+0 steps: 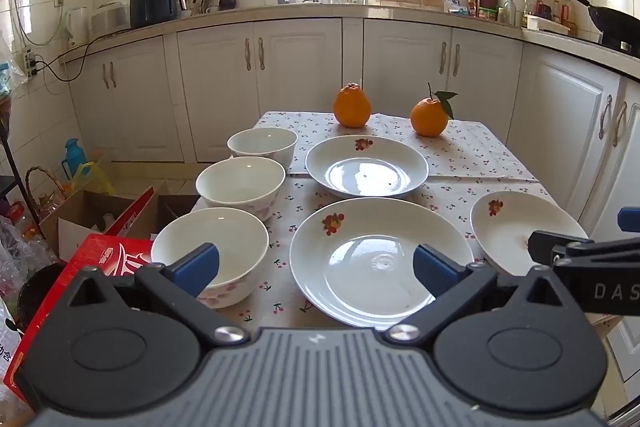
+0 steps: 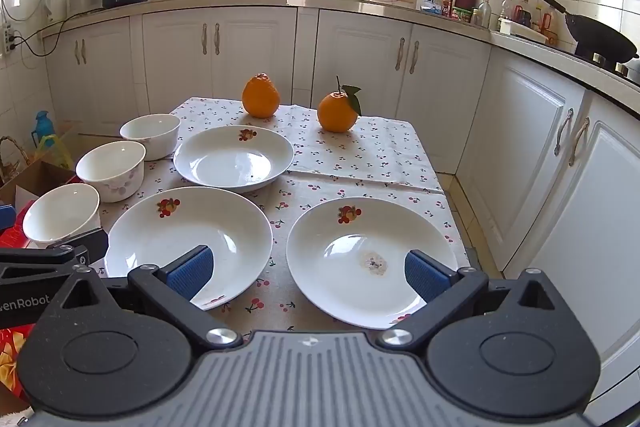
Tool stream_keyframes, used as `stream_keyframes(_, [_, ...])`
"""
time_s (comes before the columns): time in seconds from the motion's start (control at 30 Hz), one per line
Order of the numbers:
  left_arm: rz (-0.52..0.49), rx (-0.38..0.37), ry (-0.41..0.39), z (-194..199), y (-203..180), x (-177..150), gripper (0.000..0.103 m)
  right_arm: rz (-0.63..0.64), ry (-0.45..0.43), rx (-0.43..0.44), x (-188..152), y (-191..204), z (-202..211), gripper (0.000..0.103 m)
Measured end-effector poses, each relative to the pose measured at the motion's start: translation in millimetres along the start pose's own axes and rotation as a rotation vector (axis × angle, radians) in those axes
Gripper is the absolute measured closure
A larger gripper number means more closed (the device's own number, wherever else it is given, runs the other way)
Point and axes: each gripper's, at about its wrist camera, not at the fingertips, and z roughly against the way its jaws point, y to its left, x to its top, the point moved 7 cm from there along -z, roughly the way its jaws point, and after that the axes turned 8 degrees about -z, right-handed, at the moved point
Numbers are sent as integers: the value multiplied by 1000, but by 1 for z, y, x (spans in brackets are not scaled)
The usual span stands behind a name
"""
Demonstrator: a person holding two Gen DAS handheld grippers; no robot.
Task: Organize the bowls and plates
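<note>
Three white bowls stand in a row along the table's left edge: near bowl (image 1: 210,255) (image 2: 61,213), middle bowl (image 1: 240,185) (image 2: 111,169), far bowl (image 1: 262,145) (image 2: 150,135). Three white plates with a fruit print lie beside them: far plate (image 1: 366,165) (image 2: 234,157), near middle plate (image 1: 380,259) (image 2: 188,239), near right plate (image 1: 524,227) (image 2: 370,259). My left gripper (image 1: 316,269) hovers open above the near bowl and middle plate. My right gripper (image 2: 310,273) hovers open over the gap between the two near plates. Neither holds anything.
Two oranges (image 1: 352,105) (image 1: 429,117) sit at the table's far end on a cherry-print cloth (image 1: 472,151). Cardboard boxes (image 1: 92,215) and a red carton (image 1: 92,267) crowd the floor on the left. White cabinets (image 2: 532,131) run behind and on the right.
</note>
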Motion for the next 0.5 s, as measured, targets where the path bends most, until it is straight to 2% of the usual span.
stream_keyframes(0.5, [-12,11,-6,0,-3,-4,1,10,4,-5,2,0,-3,0])
